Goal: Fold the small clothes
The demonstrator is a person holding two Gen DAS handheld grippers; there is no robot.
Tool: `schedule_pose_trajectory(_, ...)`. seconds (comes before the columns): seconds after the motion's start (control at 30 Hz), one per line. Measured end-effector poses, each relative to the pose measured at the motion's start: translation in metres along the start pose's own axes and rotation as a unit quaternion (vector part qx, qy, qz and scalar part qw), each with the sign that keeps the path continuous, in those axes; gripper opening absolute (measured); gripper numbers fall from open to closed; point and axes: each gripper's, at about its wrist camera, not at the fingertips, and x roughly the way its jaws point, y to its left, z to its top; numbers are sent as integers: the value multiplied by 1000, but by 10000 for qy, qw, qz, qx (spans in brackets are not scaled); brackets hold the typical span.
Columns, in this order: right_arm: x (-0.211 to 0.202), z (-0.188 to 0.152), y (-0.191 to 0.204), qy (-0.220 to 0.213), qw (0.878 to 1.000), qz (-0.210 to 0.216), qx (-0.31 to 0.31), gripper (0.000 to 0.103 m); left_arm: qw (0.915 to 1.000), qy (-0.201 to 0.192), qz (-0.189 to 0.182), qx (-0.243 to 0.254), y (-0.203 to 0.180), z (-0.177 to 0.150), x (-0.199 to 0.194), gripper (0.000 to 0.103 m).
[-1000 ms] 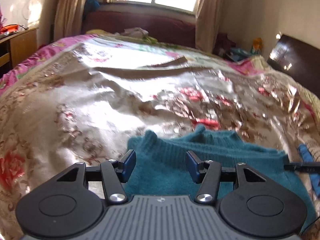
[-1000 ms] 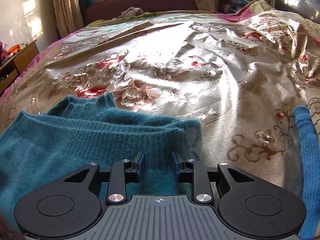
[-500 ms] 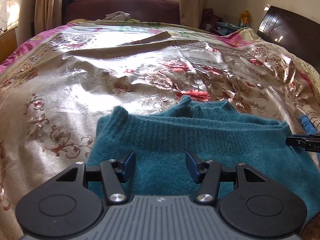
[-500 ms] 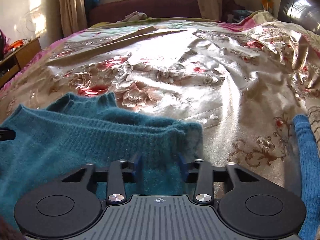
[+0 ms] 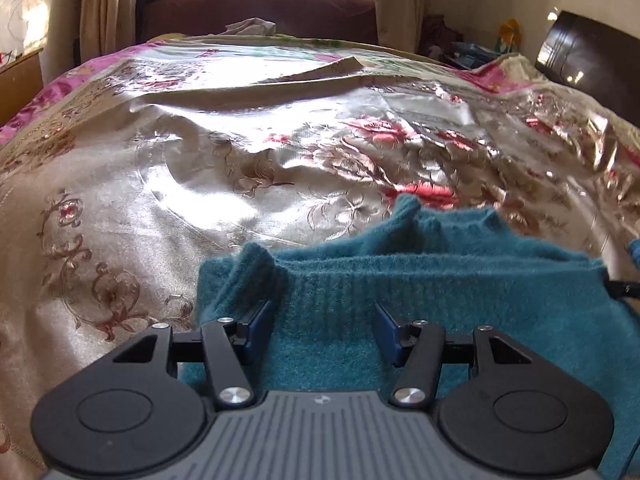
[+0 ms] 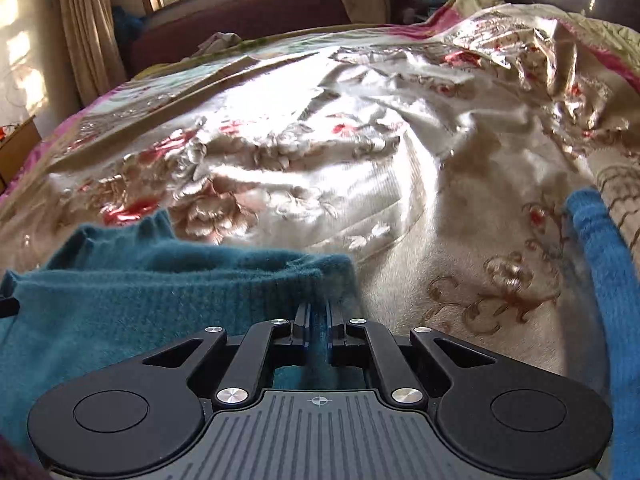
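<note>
A small teal knit sweater point(image 5: 460, 296) lies folded on the shiny floral bedspread point(image 5: 200, 160), its neck and a cuff pointing away from me. My left gripper point(image 5: 324, 328) is open, its jaws spread over the sweater's near left part with fabric between them. In the right wrist view the sweater point(image 6: 140, 292) fills the lower left. My right gripper point(image 6: 318, 324) is shut on the sweater's right edge, with teal fabric pinched between the narrow jaws.
A bright blue knit garment point(image 6: 604, 280) lies at the right on the bedspread point(image 6: 320, 160). A crumpled cloth point(image 5: 250, 26) sits by the dark red headboard point(image 5: 260, 12) under the window. A dark cabinet point(image 5: 588, 60) stands at the right and a wooden one point(image 5: 20, 80) at the left.
My right gripper has closed on the sweater's right edge; it was partly open before. My left gripper stayed open and shifted over the sweater's left side, where a cuff now stands up.
</note>
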Motion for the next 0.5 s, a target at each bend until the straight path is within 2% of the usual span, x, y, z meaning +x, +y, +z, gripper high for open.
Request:
schedule_pose_trajectory(0.2,-6,6,-1,82,10000,42,32,9,9999,50,150,37,-6,3,-8,60)
schedule_pose_trajectory(0.23,-10,7,-2,41,9999,67,82,15,9998,48,177,31,-8,4,-11,60)
schedule_pose_trajectory(0.43,-55,8,16,-556,9983,-47,-166,16,9994,104,328,101,-13,-1,-30,61)
schedule_pose_trajectory(0.5,-67,6,23,-594,9980,113,-200,16,9991,117,389,112,-14,-4,-36,61)
